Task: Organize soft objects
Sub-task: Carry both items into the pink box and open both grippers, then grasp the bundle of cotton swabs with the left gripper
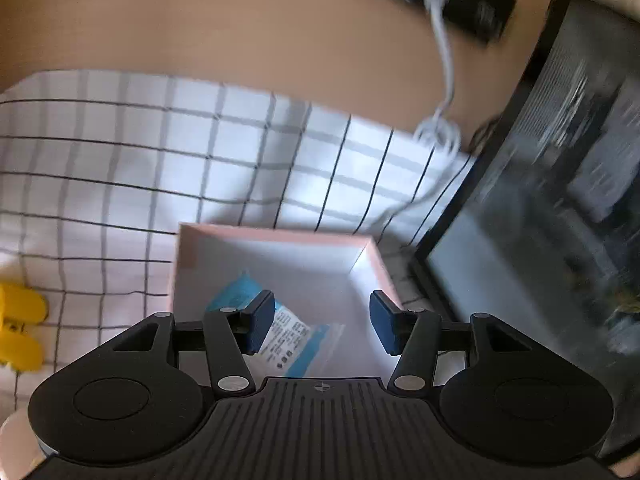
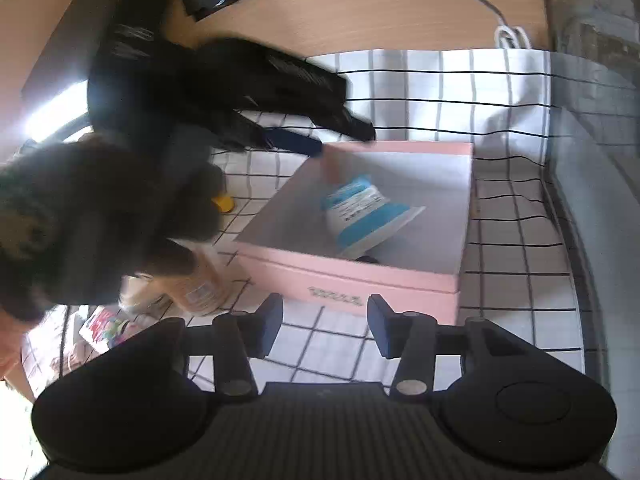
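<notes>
— Left claw [image 1: 322, 326] is standing spread wide, with nothing pinched; it is hanging over the near wall of the pink box [image 1: 276, 236], and the blue-and-white packet [image 1: 280, 332] is lying on the box floor just under its pads.

— And the right claw [image 2: 325, 330]?

— It is also spread apart and empty. It is hovering over the checked cloth [image 2: 516, 248], just before the pink box [image 2: 348, 280], not touching it. From this side the packet [image 2: 366, 212] is resting tilted inside the box, leaning toward the far wall.

— Where is the box sitting on the table?

— It is sitting on the checked cloth [image 1: 120, 168], which is covering the near part of the wooden table [image 1: 240, 36]. A dark monitor [image 1: 560, 200] is standing near the box on one side.

— What else is lying around?

— A yellow thing [image 1: 20, 320] is lying on the cloth, well apart from the box. A white cable [image 1: 444, 60] is running over the bare wood to the cloth edge. In the right wrist view, a dark furry toy [image 2: 88, 216] is filling the left side, blurred, and the other black claw [image 2: 280, 92] is reaching to the far corner of the box.
</notes>
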Tool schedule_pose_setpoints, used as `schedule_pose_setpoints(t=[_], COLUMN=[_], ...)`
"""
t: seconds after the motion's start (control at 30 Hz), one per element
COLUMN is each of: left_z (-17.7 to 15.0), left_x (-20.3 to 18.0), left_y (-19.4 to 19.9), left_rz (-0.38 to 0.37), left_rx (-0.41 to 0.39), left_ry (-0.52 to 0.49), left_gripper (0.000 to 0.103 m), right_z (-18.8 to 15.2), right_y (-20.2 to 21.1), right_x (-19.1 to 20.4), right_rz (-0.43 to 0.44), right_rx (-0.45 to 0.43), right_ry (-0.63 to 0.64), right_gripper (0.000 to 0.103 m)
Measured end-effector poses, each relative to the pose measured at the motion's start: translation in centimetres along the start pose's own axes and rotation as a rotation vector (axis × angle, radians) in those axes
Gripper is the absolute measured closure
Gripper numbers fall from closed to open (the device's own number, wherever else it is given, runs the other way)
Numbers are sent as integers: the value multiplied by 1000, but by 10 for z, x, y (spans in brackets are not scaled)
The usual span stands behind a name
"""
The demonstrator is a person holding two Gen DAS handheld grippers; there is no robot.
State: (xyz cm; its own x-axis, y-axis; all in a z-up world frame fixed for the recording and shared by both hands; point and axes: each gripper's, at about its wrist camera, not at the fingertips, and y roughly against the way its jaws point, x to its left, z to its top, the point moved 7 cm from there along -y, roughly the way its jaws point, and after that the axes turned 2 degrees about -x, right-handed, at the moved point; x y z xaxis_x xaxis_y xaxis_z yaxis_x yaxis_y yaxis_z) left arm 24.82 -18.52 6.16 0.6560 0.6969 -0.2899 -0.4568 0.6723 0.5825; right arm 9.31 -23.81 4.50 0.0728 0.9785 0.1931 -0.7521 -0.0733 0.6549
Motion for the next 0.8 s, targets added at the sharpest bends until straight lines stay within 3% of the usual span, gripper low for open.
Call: schedule_pose_setpoints(t=[0.13,0.27,0.43,0.57,0.7,0.8], left_z=[0,-10,-38,-81,-141,-180], left_x=[29,88,180,233,262,262], left_y=[71,149,254,297,297,300], left_rz=[15,192,399,472,496,489], left_rx=[-84,-180,-277,-237,-134,-97], left_ry=[37,57,201,311,447,549], left_gripper=[46,46,46,46,46,46], right_z=[-2,5,18,23,21,16], right_y=[-7,-15,-16,-17,-16,-18], right_x=[17,35,70,102,132,153], right_rz=[29,32,54,98,101,89], right_rx=[11,1,-31,-18,-6,23], right_ry=[-12,-5,48,71,129,190], right_gripper=[52,52,42,42,42,42])
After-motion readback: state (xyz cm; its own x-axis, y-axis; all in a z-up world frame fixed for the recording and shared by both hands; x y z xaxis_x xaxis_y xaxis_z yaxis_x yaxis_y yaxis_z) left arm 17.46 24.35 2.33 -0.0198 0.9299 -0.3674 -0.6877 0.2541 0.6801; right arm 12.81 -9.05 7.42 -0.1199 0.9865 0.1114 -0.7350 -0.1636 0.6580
